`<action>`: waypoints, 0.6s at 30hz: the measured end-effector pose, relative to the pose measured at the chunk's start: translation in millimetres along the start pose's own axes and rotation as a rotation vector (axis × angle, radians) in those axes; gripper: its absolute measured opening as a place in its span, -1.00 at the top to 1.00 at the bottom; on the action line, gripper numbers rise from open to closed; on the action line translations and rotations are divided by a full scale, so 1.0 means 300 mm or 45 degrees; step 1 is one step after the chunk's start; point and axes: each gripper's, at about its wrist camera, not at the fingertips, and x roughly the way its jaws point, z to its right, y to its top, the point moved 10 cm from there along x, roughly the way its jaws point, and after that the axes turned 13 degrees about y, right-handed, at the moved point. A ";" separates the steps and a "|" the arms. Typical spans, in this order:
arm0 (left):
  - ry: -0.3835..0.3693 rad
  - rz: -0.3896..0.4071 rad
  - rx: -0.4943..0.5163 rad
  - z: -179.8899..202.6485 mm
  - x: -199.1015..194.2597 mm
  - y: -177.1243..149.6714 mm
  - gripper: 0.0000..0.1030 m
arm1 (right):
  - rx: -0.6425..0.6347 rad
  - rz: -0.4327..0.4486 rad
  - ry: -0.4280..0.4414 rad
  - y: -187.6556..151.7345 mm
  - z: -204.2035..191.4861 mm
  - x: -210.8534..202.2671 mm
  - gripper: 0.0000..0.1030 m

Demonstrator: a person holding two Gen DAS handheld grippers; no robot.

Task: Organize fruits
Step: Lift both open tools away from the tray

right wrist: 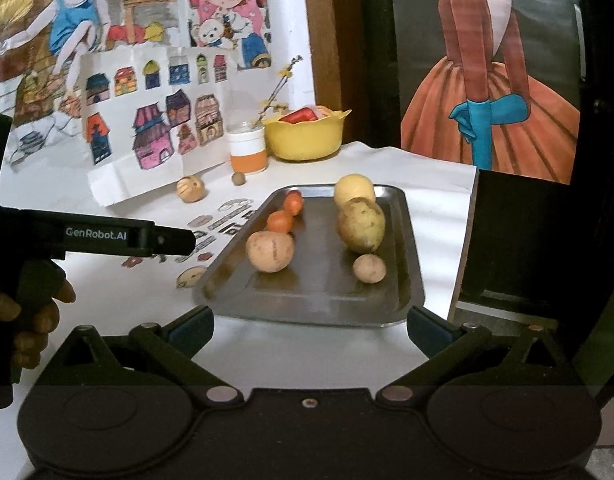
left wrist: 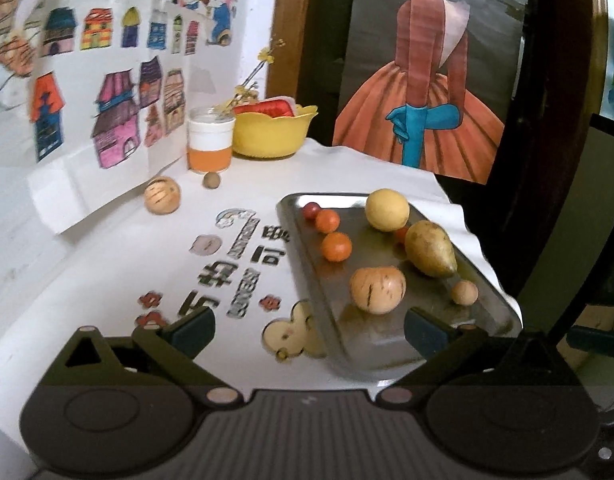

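A: both grippers empty? left gripper [left wrist: 309,330] and right gripper [right wrist: 311,330]?

B: yep, jaws spread wide. Right ahead of them the metal tray [right wrist: 403,280] holds pear [right wrist: 361,224], striped fruit [right wrist: 270,251], tangerines [right wrist: 280,222]. Farther back, yellow bowl [right wrist: 307,140] with something red in it.

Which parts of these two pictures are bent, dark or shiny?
Left wrist view: the fisheye bends the wooden frame and darkens the corners; the metal tray reflects the striped fruit. Right wrist view: the same dark corners; soft shadow stripes on the white table; the tray mirrors the fruits dimly.
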 end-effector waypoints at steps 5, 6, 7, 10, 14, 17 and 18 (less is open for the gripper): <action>0.018 -0.039 -0.038 -0.060 -0.035 -0.065 -0.99 | -0.010 -0.039 0.040 -0.034 -0.098 -0.013 -0.99; 0.019 -0.053 -0.052 -0.074 -0.042 -0.083 -0.99 | -0.009 -0.046 0.048 -0.041 -0.117 -0.014 -0.99; 0.020 -0.065 -0.063 -0.088 -0.045 -0.100 -0.99 | -0.007 -0.054 0.056 -0.047 -0.133 -0.015 -0.99; 0.038 -0.088 -0.095 -0.135 -0.062 -0.140 -0.99 | -0.007 -0.079 0.071 -0.067 -0.182 -0.014 -0.99; 0.065 -0.091 -0.134 -0.206 -0.095 -0.170 -0.99 | -0.007 -0.106 0.091 -0.080 -0.240 -0.019 -0.99; 0.099 -0.088 -0.150 -0.260 -0.114 -0.181 -0.99 | -0.014 -0.121 0.097 -0.085 -0.282 -0.023 -0.99; 0.114 -0.087 -0.154 -0.279 -0.120 -0.185 -0.99 | -0.021 -0.125 0.099 -0.085 -0.296 -0.023 -0.99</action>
